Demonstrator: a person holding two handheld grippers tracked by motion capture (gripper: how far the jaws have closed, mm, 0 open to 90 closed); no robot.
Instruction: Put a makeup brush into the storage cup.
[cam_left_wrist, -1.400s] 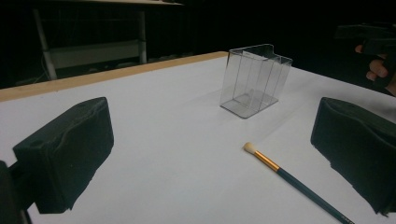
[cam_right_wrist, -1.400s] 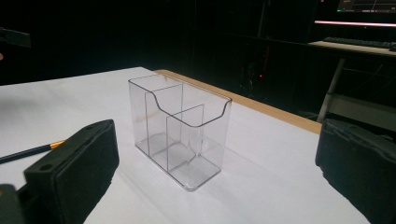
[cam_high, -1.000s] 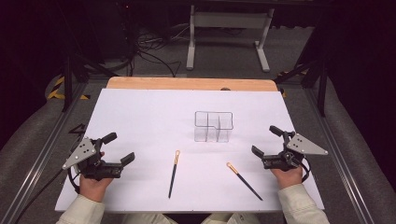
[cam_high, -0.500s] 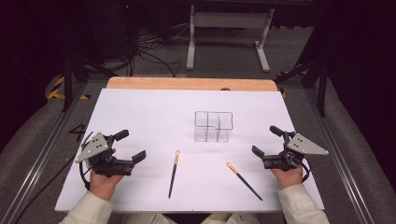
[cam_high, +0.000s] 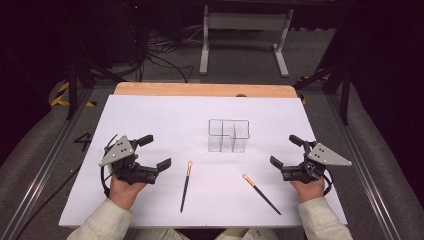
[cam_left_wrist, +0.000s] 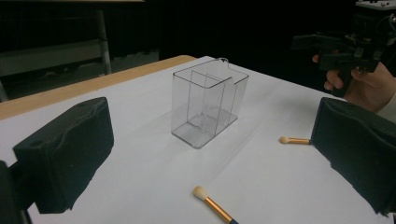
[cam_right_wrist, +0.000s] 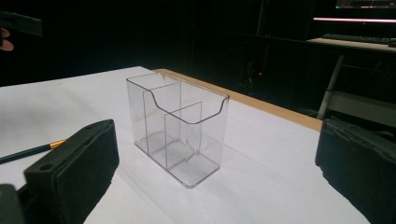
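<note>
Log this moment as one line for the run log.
left tongs: open, near left makeup brush | right tongs: open | right makeup brush: on table | clear organizer: empty

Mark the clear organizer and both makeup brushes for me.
clear organizer (cam_high: 228, 136), high view, front wall.
left brush (cam_high: 185, 186), high view, mid handle.
right brush (cam_high: 264, 195), high view, dark handle.
</note>
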